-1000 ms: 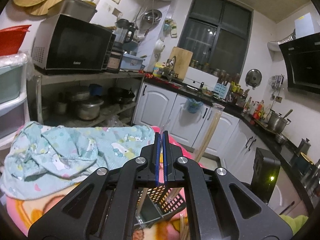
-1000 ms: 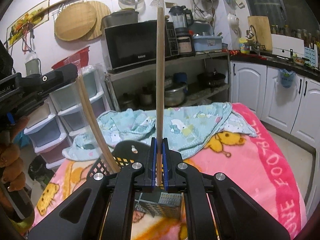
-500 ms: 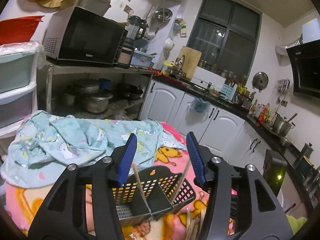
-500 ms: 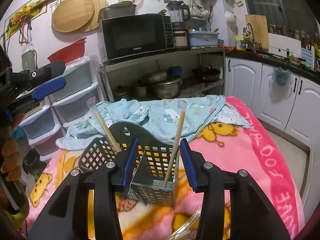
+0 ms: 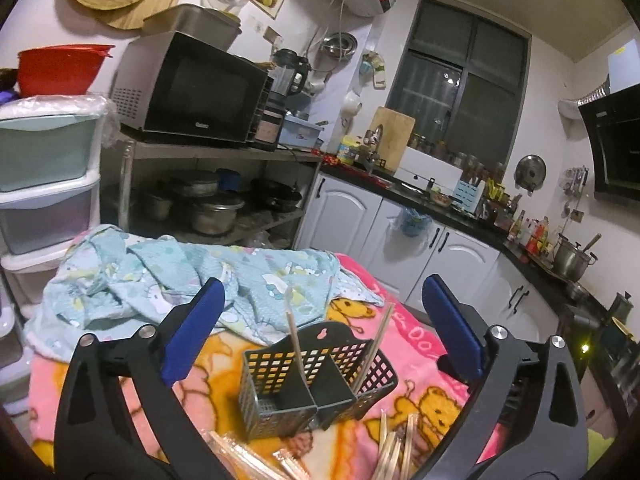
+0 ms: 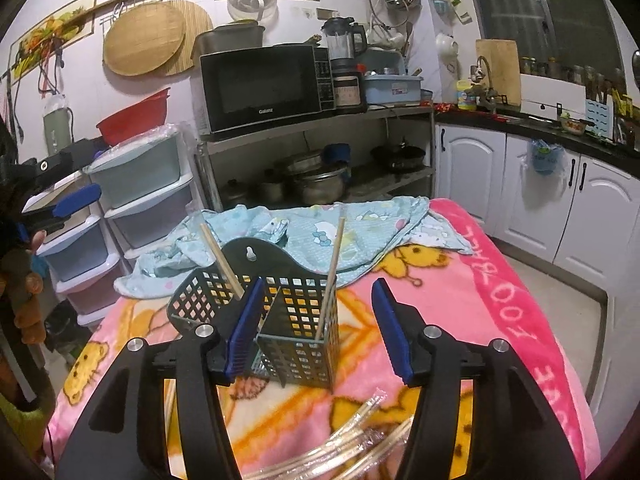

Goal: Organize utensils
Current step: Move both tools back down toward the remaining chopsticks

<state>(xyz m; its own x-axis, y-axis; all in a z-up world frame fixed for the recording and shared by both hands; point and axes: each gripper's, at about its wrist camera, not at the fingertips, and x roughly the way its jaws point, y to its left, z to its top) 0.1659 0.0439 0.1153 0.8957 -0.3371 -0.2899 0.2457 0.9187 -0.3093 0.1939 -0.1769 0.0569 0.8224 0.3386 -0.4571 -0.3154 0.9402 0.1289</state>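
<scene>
A dark mesh utensil basket [image 5: 316,376] with two compartments stands on a pink blanket; it also shows in the right wrist view [image 6: 296,320]. One wrapped pair of chopsticks leans in each compartment: left [image 5: 295,342] and right [image 5: 374,354] in the left wrist view, left [image 6: 222,256] and right [image 6: 330,276] in the right wrist view. More wrapped chopsticks lie loose in front of the basket [image 5: 396,448] [image 6: 352,436]. My left gripper [image 5: 320,332] is open and empty above the basket. My right gripper [image 6: 320,328] is open and empty around the basket's near side.
A light blue patterned cloth [image 5: 168,280] lies crumpled behind the basket. The pink blanket [image 6: 500,300] covers the table. Plastic drawers [image 6: 136,200], a shelf with a microwave [image 6: 264,84] and pots stand behind. White cabinets [image 6: 560,200] line the right wall.
Both grippers opened and let go of their chopsticks, which now lean in the basket's two compartments. Both grippers have drawn back and their jaws have spread wider.
</scene>
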